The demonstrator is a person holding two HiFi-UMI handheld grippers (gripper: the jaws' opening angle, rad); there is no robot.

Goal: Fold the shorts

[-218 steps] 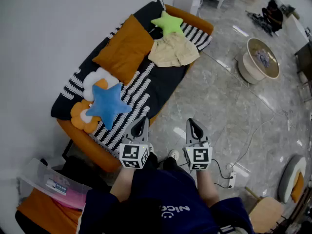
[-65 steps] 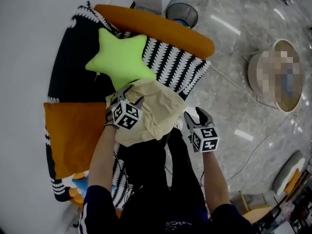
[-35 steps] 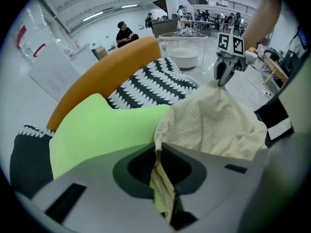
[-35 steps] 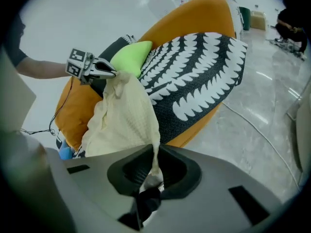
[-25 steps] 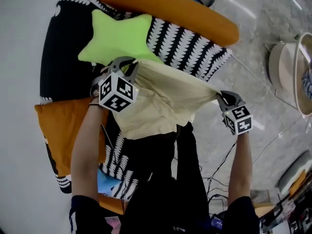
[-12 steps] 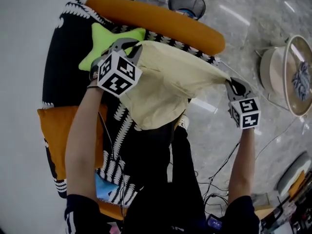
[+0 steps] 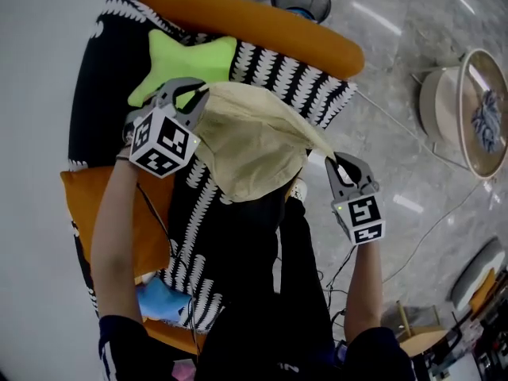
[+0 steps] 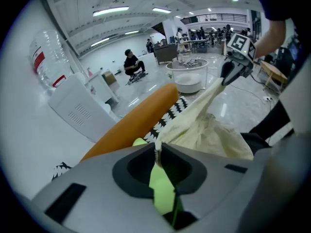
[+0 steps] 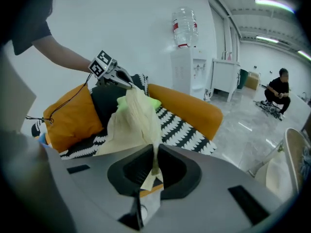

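**Task status: fold not yet started**

1. Position of the work item. The shorts point(image 7: 252, 143) are clear of the sofa point(image 7: 254, 24). They hang in the air above the front part of its seat, stretched between the 2 grippers. The cloth sags in a loose pouch toward the front edge of the sofa. We see no crease or doubled layer that counts as a fold.

2. Left gripper point(image 7: 194, 94). It sits above the sofa seat, just in front of the green star pillow point(image 7: 184, 57) that lies at the back of the sofa. Its jaws are closed tight on 1 edge of the shorts. The left gripper view shows a thin strip of cream cloth pinched between them.

3. Right gripper point(image 7: 338, 163). It sits beyond the front edge of the sofa, over the floor point(image 7: 413, 157). Its jaws are likewise clamped on the opposite edge of the shorts, and the right gripper view shows the cloth passing through the closed gap.

4. Work done, as we judge it: both edges are gripped, and the garment is raised and spread.

5. Work left, as we judge it: the whole fold. We expect the shorts to need a flat surface, such as the sofa seat, then 1 half brought over the other. We cannot tell which part of the garment each gripper holds.
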